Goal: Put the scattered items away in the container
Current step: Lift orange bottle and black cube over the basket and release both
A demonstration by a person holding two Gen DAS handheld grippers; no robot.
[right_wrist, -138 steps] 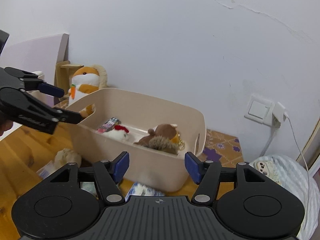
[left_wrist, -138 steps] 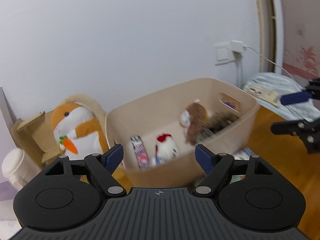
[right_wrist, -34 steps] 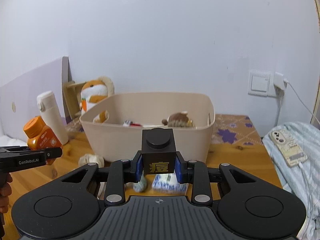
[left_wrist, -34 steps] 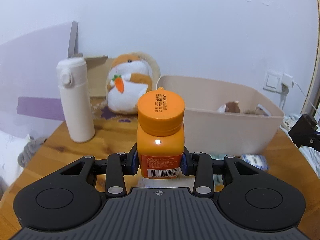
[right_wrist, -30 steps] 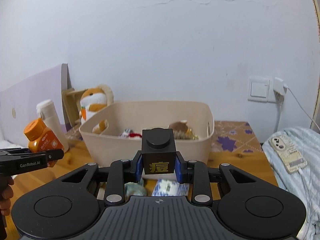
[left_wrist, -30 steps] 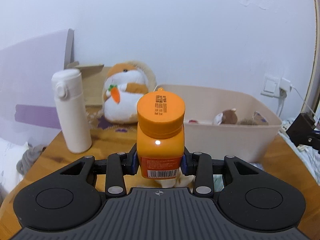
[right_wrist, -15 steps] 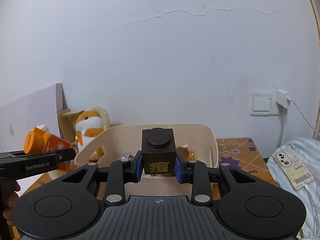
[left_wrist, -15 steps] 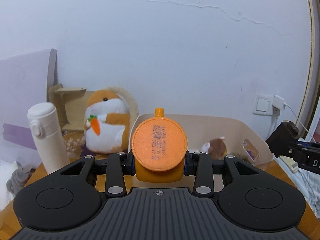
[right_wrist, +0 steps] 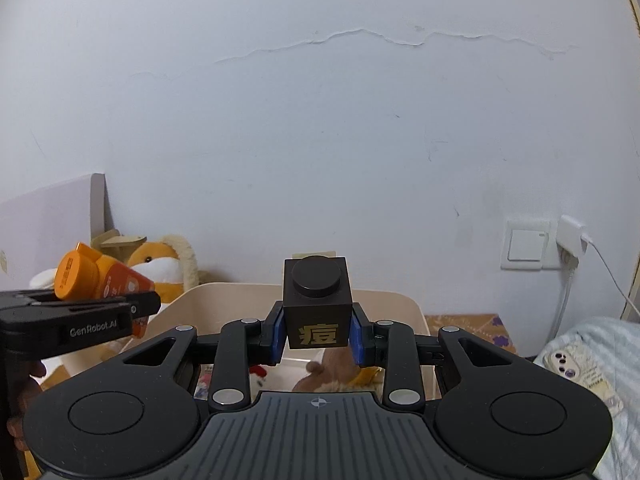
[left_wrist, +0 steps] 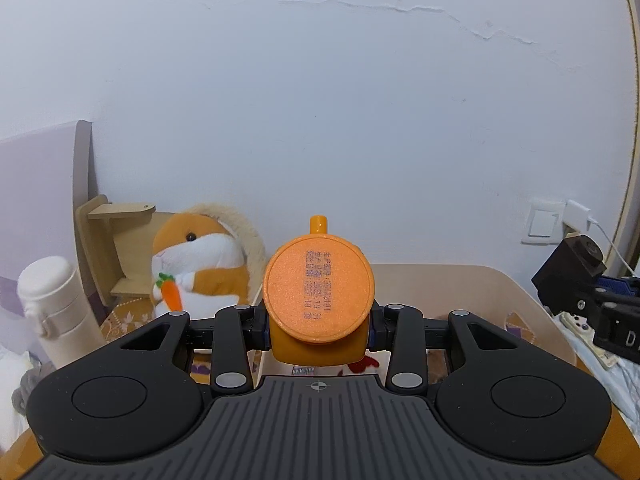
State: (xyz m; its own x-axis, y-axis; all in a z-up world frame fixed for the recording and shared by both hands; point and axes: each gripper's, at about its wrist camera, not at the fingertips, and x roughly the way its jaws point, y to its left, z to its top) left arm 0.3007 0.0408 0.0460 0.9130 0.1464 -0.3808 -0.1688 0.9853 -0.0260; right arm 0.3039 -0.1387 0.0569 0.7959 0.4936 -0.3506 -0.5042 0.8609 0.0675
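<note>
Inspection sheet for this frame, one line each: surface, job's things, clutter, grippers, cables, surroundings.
Surface: wooden table, mostly hidden by the grippers.
Job's things: beige bin holding small plush toys; orange bottle and black cube held above it.
Clutter: white flask, hamster plush and wooden stand beside the bin.
Grippers: left gripper shut on the orange bottle; right gripper shut on the black cube.
Cables: white charger cable running down from the wall plug.
Surroundings: cracked white wall, light switch, phone on striped bedding.
</note>
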